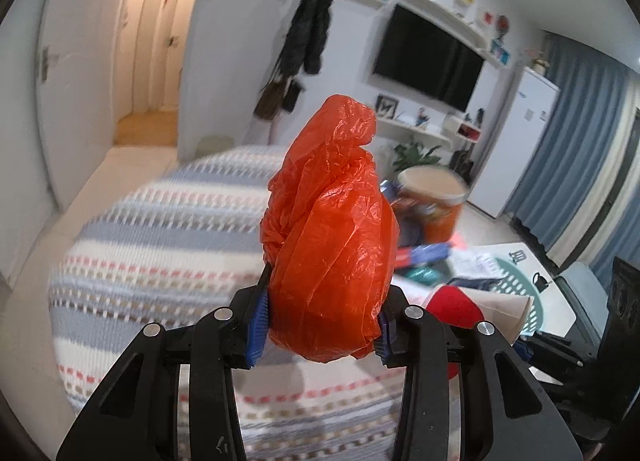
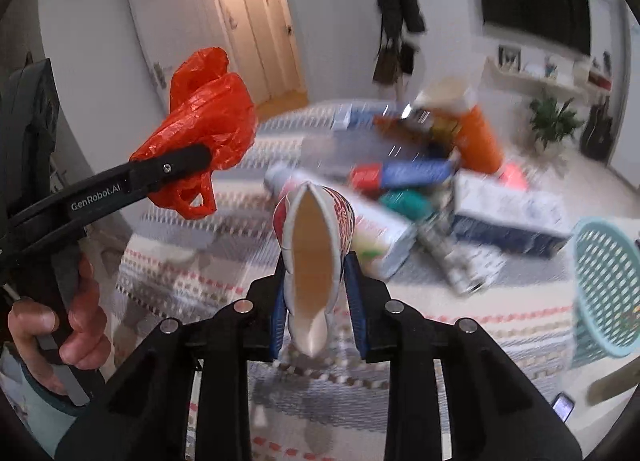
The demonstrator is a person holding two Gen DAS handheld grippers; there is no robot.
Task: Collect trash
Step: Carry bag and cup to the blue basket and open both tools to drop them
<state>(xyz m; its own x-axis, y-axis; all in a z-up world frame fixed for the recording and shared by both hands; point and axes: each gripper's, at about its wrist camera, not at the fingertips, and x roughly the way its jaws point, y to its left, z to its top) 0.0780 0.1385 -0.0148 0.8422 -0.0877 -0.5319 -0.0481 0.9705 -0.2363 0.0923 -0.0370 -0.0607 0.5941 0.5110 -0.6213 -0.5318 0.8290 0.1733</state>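
On the left side, the left gripper (image 1: 322,335) has its jaws squeezed tight on a crumpled orange plastic bag (image 1: 334,229). It holds the bag up in the air over the striped rug (image 1: 160,245). From the right wrist view you can see the person's hand (image 2: 60,321) wrapped around the handle of that tool.

Next, in the middle, the right gripper (image 2: 318,297) has its jaws pressed on a paper cup (image 2: 316,245). The cup is squashed flat, with red print on its side. It is up off the rug too.

Further right, a pile of trash (image 2: 420,189) lies on the rug: boxes, wrappers and an orange tub (image 2: 476,133). At the far right stands a green basket (image 2: 600,285) with holes in its wall.

Both hands look full, so the job now is likely to drop these things in the basket. To do it well, keep both grips tight on the way. The bag is floppy and can slip. Bring each one right over the basket rim, then let go. Much trash is not yet picked up.
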